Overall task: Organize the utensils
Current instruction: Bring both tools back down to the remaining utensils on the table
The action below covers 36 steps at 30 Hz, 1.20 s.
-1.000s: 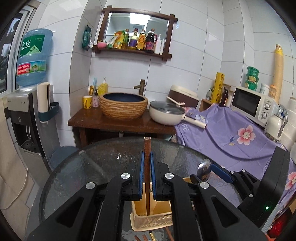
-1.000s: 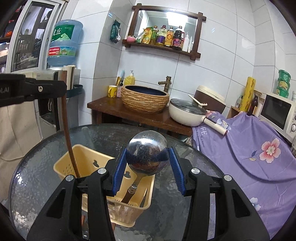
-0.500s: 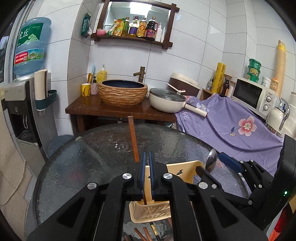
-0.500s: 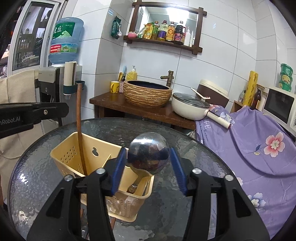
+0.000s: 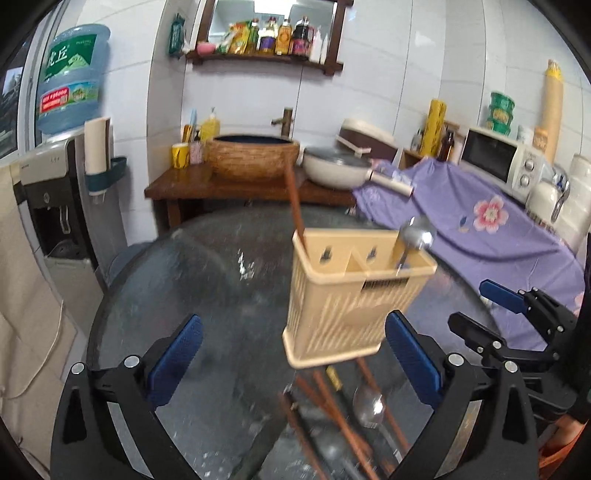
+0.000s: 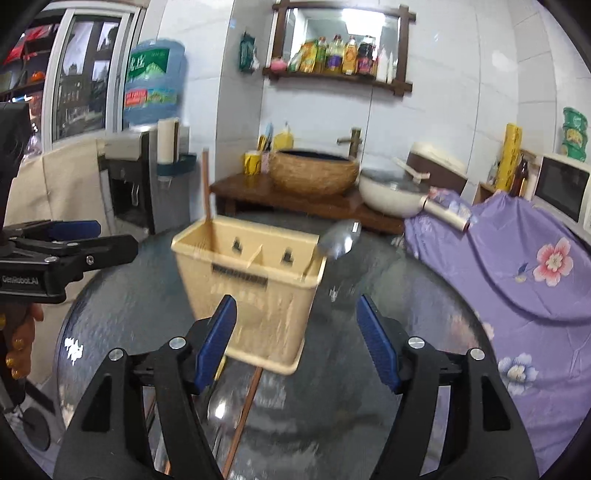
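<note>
"GenRobot.AI" stands on the left gripper [image 6: 51, 236]; other labels are too blurred to read.

We see an evenly bright room, lit from overhead: a ceiling lamp shows as a white patch in the mirror [image 6: 354, 22] (washed out there). Small glints sit on the glass bench [image 5: 242, 264]. Both views are smeared by motion blur, worst on the water bottle [image 6: 153, 79] and the loose utensils [image 5: 332, 406]. Fisheye bending curves the wall tiles, and black vignette fills the corners.
</note>
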Each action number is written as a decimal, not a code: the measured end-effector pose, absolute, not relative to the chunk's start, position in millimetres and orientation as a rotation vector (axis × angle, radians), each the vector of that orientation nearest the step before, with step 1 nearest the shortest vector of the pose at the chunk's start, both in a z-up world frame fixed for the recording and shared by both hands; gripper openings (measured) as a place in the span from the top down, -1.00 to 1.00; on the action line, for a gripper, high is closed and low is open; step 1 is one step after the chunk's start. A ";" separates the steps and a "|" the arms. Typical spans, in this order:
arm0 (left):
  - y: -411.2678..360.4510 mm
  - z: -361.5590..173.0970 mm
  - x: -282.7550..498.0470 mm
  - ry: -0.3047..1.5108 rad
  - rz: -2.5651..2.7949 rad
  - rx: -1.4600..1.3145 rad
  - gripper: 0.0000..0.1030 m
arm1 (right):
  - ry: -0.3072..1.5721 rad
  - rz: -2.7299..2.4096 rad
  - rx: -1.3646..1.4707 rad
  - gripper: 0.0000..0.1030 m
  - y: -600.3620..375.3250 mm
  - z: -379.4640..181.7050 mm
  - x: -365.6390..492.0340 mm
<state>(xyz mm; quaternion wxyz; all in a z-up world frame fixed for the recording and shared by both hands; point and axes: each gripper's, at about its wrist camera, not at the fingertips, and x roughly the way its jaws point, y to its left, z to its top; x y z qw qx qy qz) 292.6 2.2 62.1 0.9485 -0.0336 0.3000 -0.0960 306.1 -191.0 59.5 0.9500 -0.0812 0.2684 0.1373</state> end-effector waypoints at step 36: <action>-10.8 -67.0 239.7 0.876 -0.173 0.023 -0.13 | 0.853 0.211 -0.151 -0.21 -188.4 -65.6 271.2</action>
